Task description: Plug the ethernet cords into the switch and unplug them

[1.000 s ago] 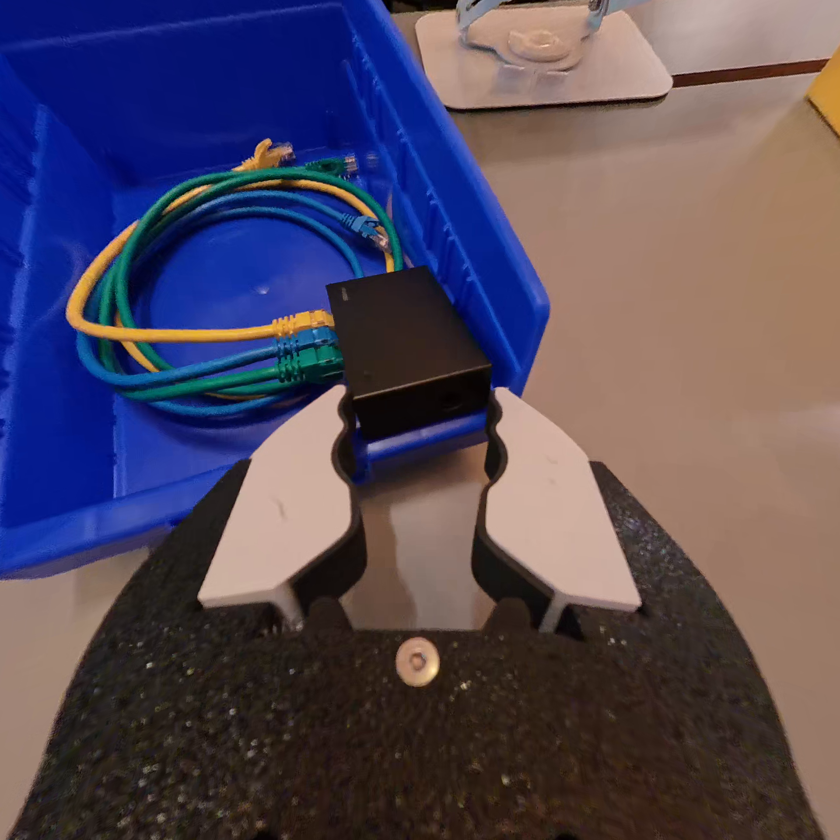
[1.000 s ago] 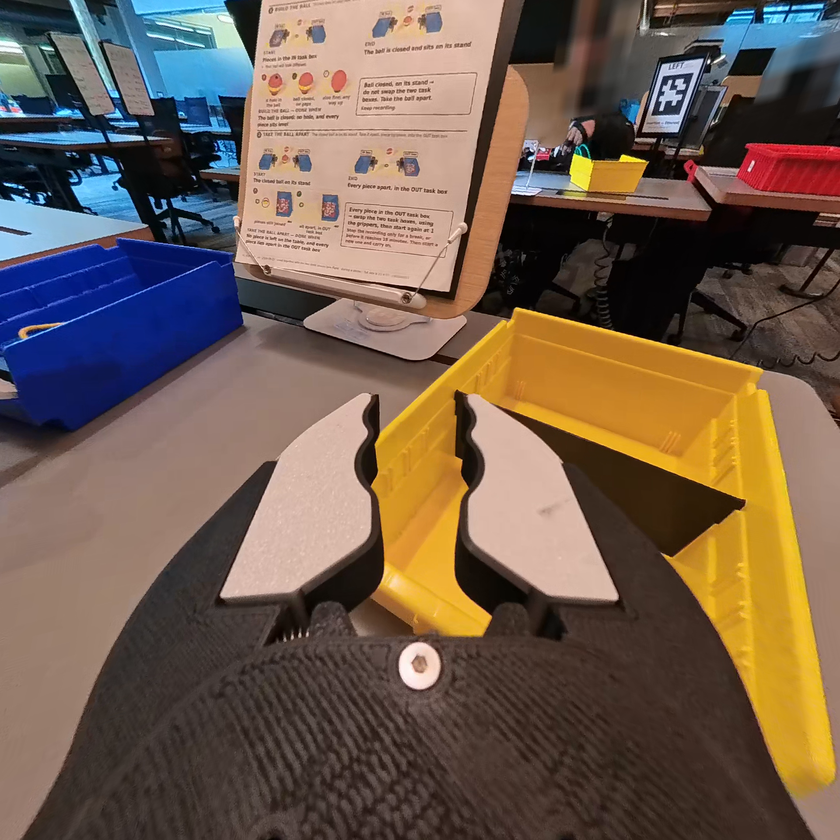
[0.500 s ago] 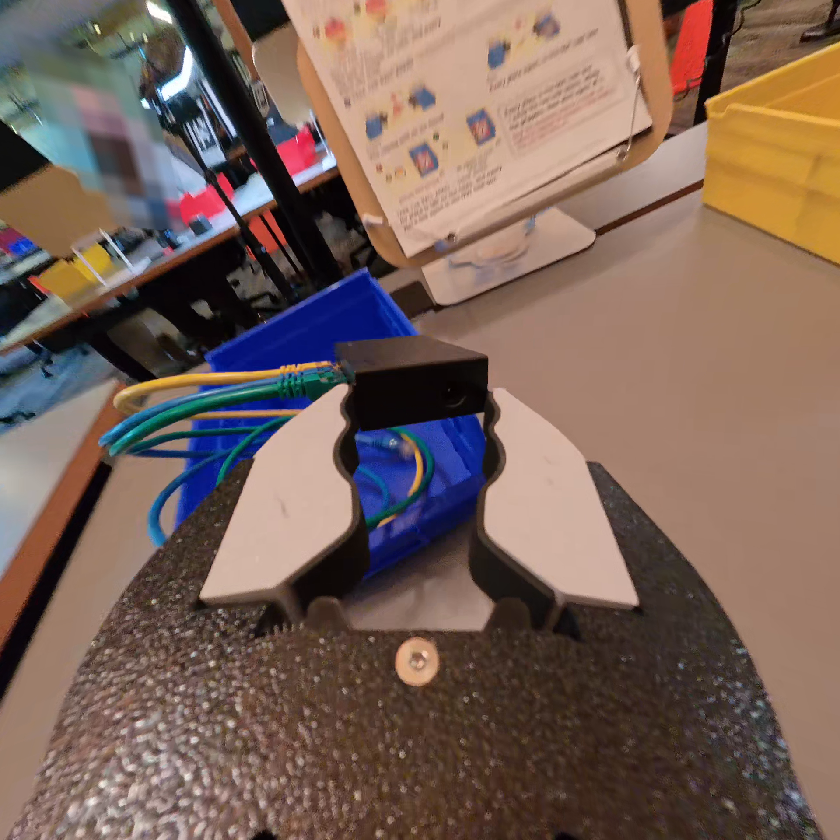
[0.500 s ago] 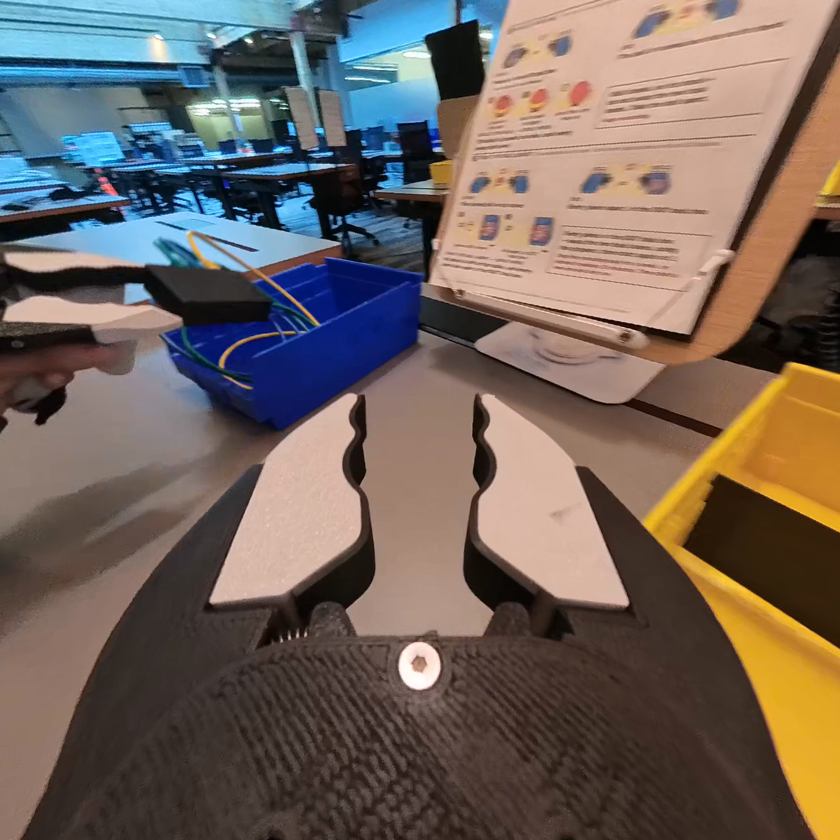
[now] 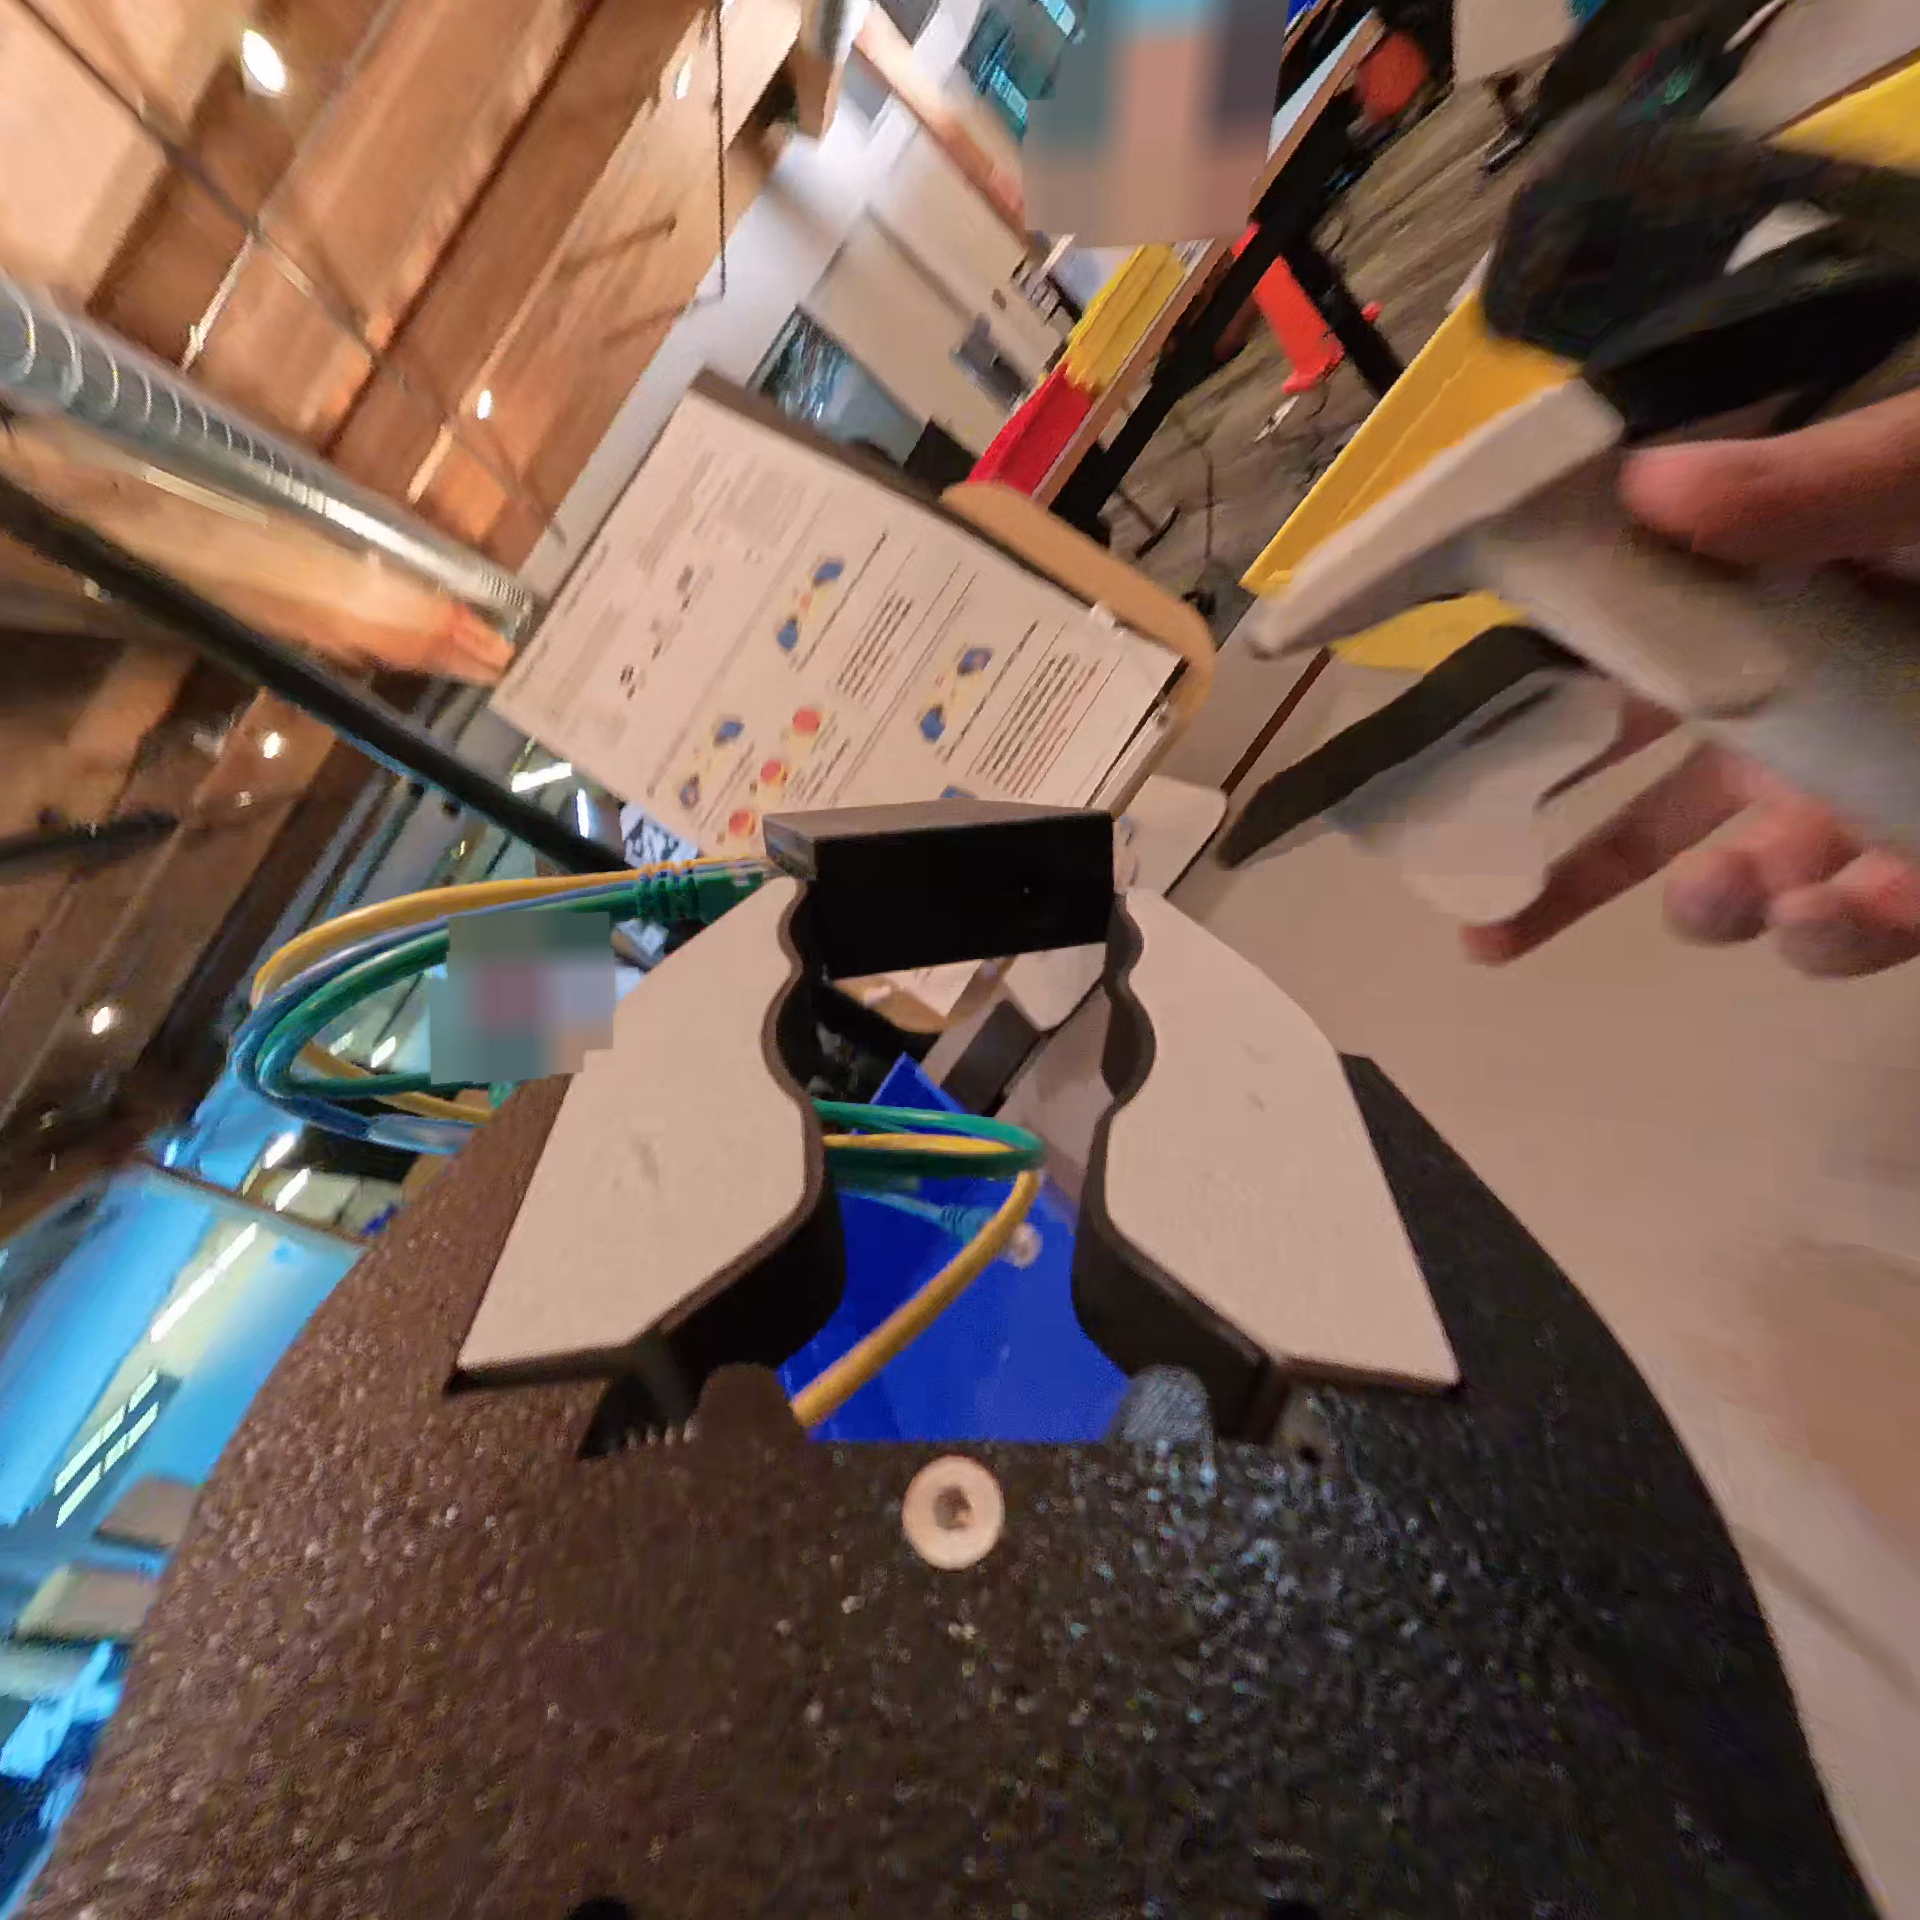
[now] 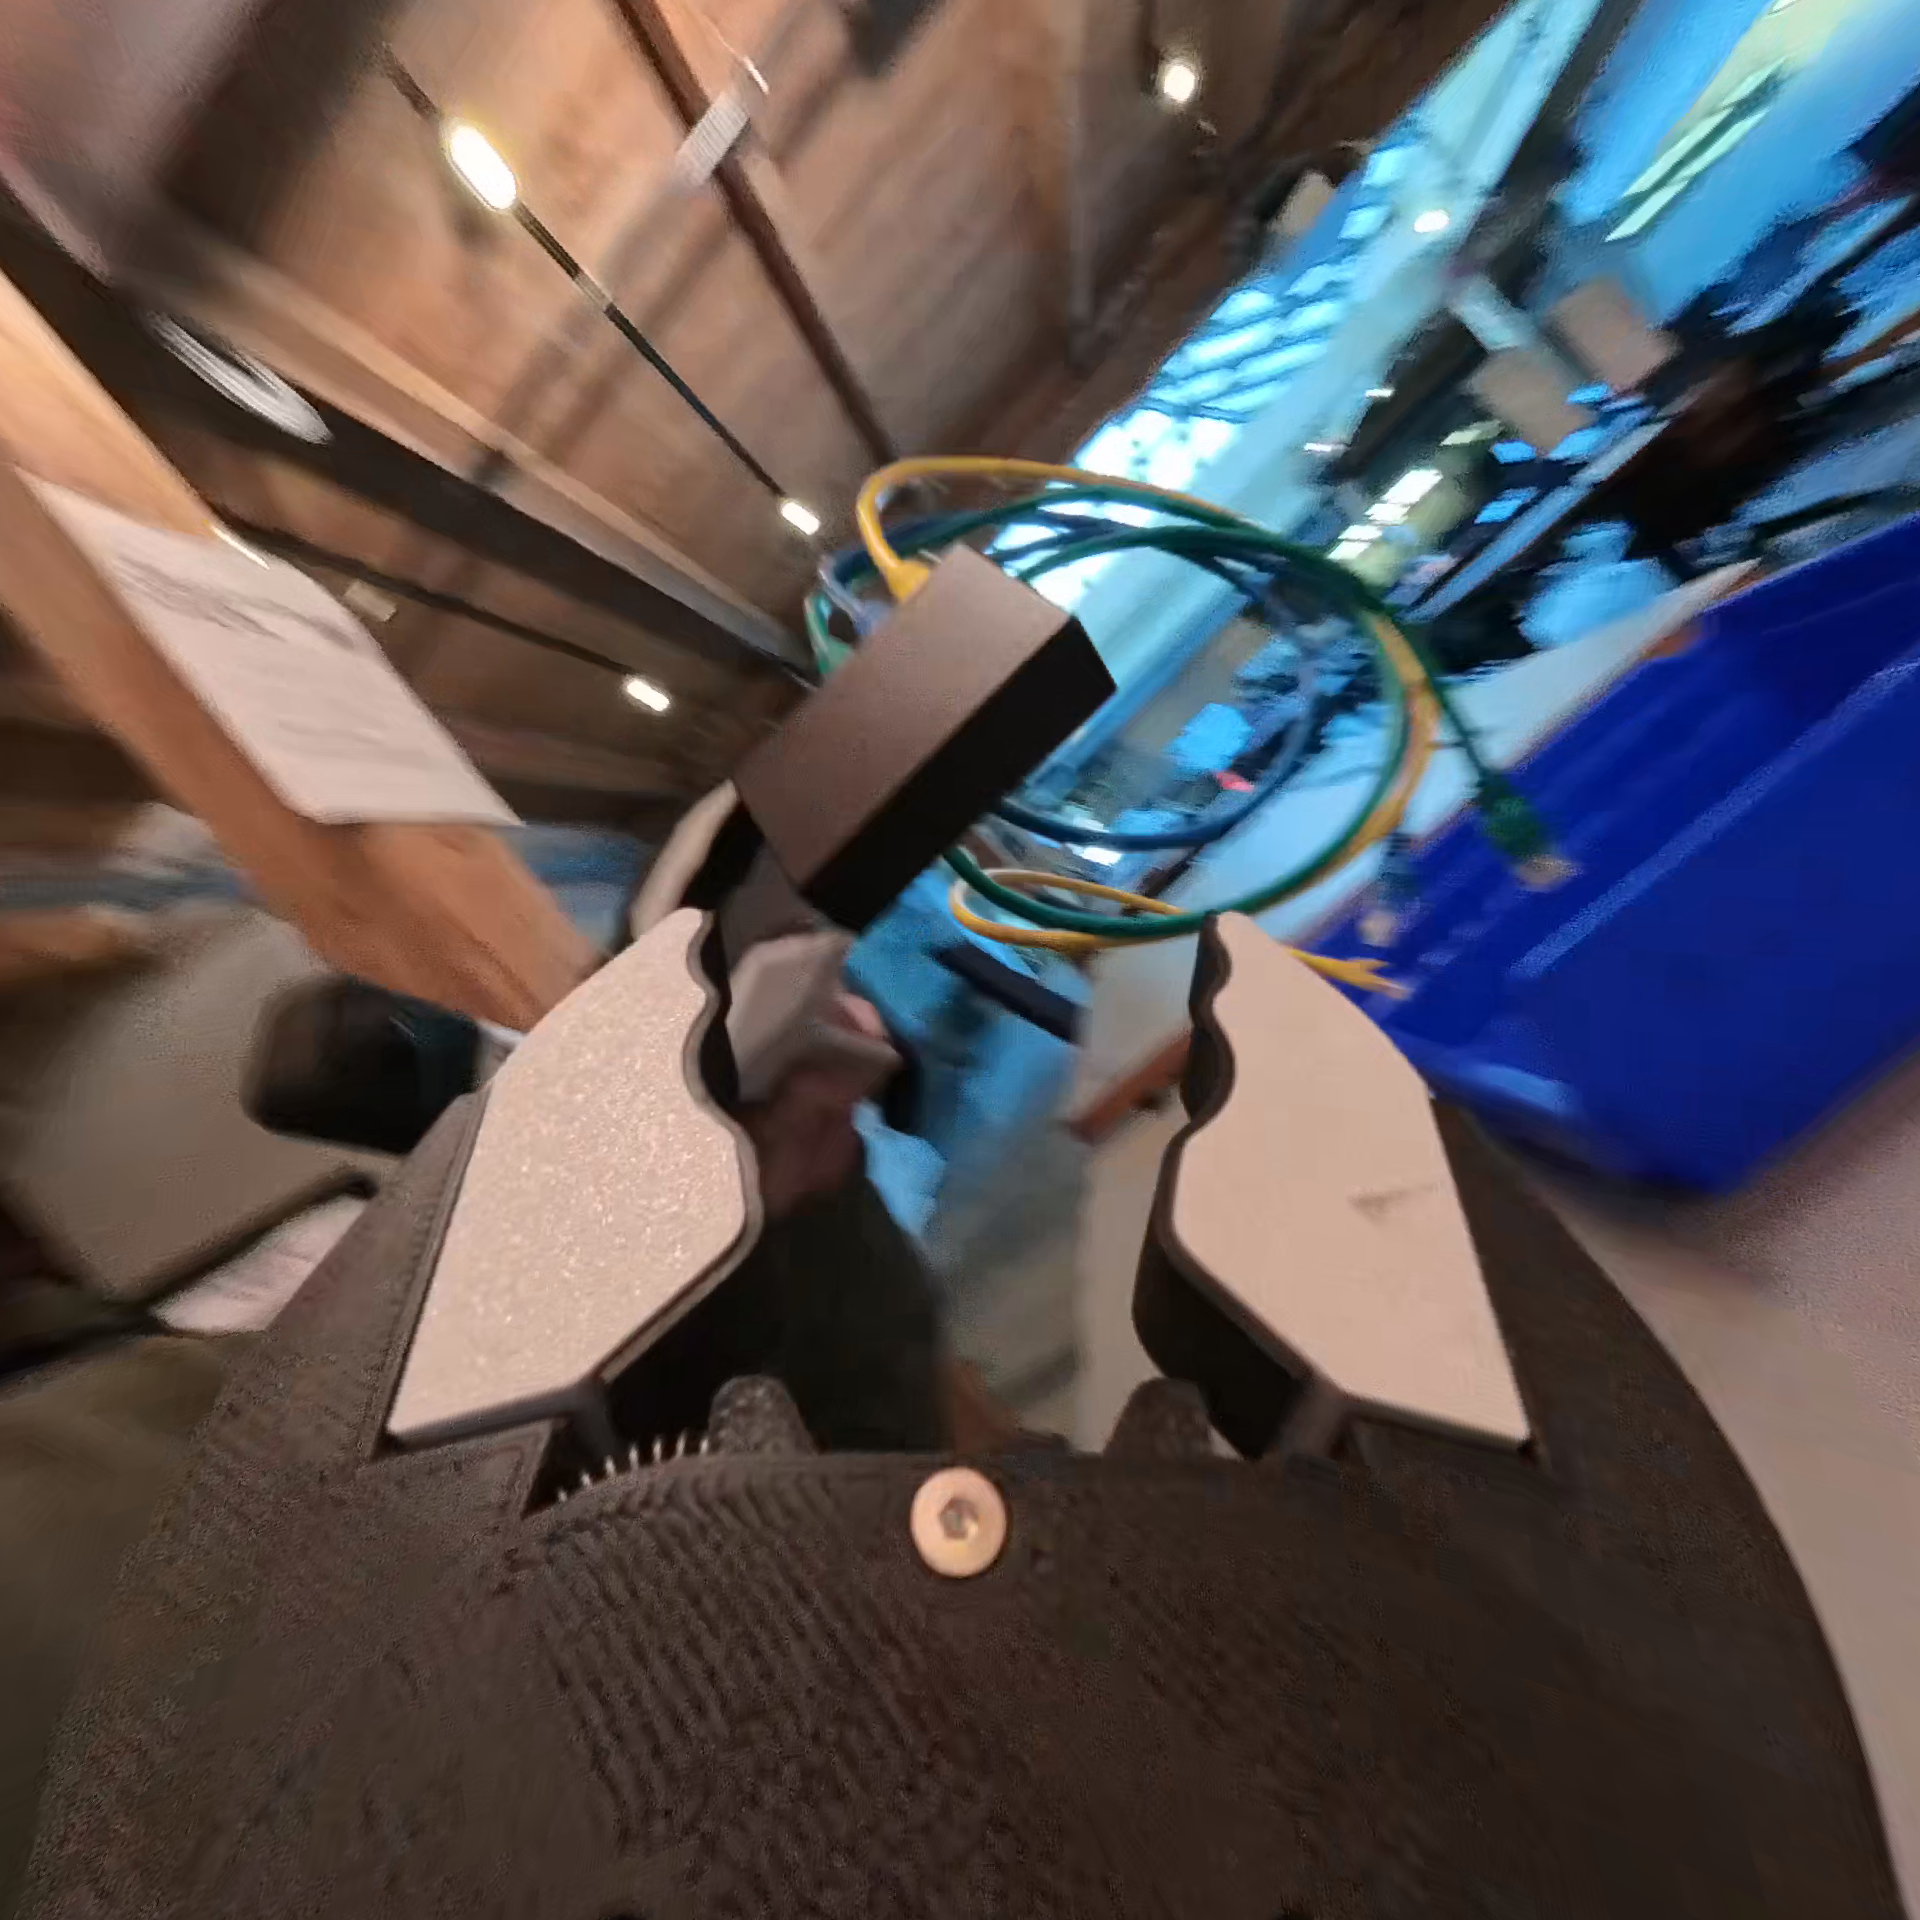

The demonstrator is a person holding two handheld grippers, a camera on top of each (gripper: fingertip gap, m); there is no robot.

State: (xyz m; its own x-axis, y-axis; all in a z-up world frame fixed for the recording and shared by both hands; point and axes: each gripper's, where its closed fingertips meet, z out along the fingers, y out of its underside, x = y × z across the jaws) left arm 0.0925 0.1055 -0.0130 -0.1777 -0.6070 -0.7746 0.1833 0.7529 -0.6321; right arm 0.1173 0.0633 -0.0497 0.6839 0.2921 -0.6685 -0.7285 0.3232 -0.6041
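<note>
My left gripper (image 5: 956, 935) is shut on the black switch (image 5: 951, 883) and holds it high above the table, tilted. Yellow, green and blue ethernet cords (image 5: 416, 935) are plugged into its left side and hang in loops. In the right wrist view the switch (image 6: 920, 732) hangs in the air just beyond my right gripper (image 6: 956, 961), which is open and empty, with its jaws wide apart. The cords (image 6: 1299, 644) loop behind the switch, with a loose green plug (image 6: 1512, 821) dangling. The right gripper and a hand also show in the left wrist view (image 5: 1558, 499).
A blue bin (image 6: 1714, 883) stands on the grey table (image 6: 1766, 1351) at the right of the right wrist view; it also shows below the switch in the left wrist view (image 5: 966, 1330). An instruction sheet on a stand (image 5: 862, 665) and a yellow bin (image 5: 1382, 478) lie beyond.
My left gripper has lifted the switch and its cords out of the blue bin and tilted upward. My right gripper has swung left toward the switch and opened wider.
</note>
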